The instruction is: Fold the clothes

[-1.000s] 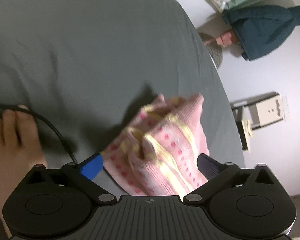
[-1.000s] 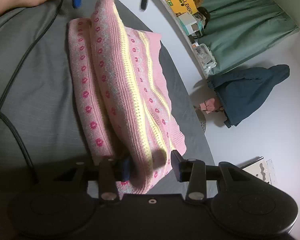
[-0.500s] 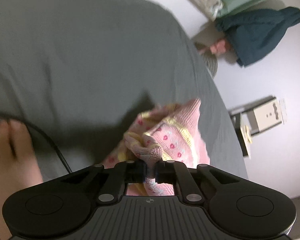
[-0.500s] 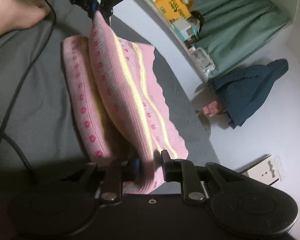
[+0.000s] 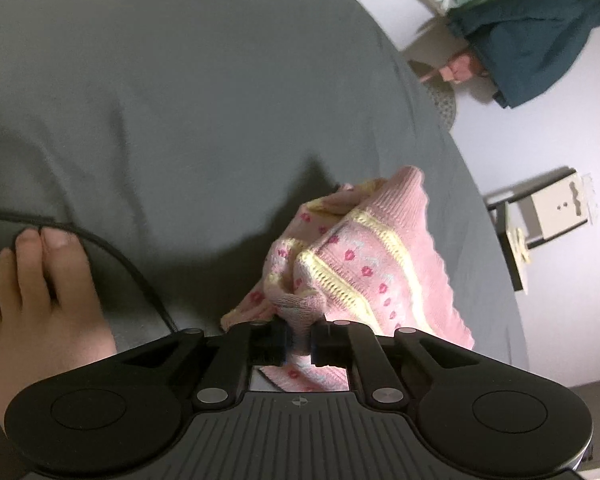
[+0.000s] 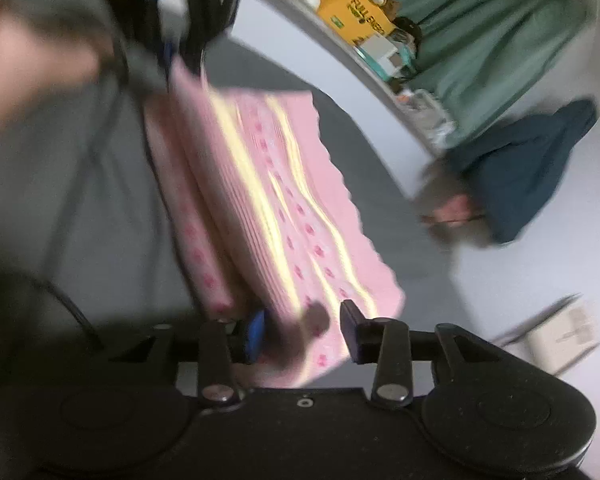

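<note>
We list: one bed (image 5: 180, 80) under a grey sheet. One pink knitted garment (image 5: 364, 268), yellow-striped with red dots, part-folded, lifted over the sheet between our two grippers. Left gripper (image 5: 299, 344), jaws clamped on a bunched fold. Right gripper (image 6: 302, 330), jaws parted around the opposite edge, view blurred. One black cable (image 5: 112, 252) beside a bare foot (image 5: 40, 292).

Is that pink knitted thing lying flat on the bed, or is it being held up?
Held up. The left gripper is shut on one end of the pink sweater; its doubled layers hang above the grey bed.
</note>
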Available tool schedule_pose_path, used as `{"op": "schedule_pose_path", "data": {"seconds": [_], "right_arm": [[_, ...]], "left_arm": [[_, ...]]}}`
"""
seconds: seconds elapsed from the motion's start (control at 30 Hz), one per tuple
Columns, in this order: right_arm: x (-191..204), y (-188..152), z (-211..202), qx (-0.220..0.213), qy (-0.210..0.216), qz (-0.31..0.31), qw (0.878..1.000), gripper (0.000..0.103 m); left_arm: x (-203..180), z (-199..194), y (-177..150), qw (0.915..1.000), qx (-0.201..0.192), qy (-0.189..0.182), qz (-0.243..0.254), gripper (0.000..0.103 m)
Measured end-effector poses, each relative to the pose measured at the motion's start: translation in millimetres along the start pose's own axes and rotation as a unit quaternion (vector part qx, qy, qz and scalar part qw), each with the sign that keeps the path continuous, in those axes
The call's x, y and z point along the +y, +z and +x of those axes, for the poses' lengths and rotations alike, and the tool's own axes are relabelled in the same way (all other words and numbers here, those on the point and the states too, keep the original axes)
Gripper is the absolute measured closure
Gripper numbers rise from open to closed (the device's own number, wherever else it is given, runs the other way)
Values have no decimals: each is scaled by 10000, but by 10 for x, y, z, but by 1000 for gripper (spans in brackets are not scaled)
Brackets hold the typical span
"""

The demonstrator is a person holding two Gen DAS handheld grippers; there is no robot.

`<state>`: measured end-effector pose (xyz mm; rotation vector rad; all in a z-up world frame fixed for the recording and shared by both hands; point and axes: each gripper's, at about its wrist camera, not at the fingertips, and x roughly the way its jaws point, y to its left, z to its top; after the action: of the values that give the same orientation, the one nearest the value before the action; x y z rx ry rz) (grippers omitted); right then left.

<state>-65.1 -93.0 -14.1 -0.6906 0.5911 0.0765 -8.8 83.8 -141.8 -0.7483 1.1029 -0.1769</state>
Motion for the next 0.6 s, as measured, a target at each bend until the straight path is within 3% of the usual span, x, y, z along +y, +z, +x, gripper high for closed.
{"op": "schedule_pose_path", "data": {"seconds": [0.1,0.17,0.27,0.37,0.47,0.6], "right_arm": [[-345,175,-112,-370,637,1036,9919,57],[-619,329,-63,-547,1094,1922,9737,59],[-944,597,398,-414,1734,3009,9368,82],[-1010,842,948,-58,1989,3427,9181,92],[-942,1063,1352,342,2004,3508,9141,93],[-841,1114,1762,781,2069,3801,8981,98]], "left_arm": [[70,16,-8,9997,42,-11,-259,89],[120,57,-28,9990,82,-77,-439,89],[90,111,-83,9996,42,9,-271,89],[32,108,-127,9999,-20,110,-30,89],[36,101,-136,9998,-42,167,82,89],[52,117,-119,9997,-42,227,35,89]]}}
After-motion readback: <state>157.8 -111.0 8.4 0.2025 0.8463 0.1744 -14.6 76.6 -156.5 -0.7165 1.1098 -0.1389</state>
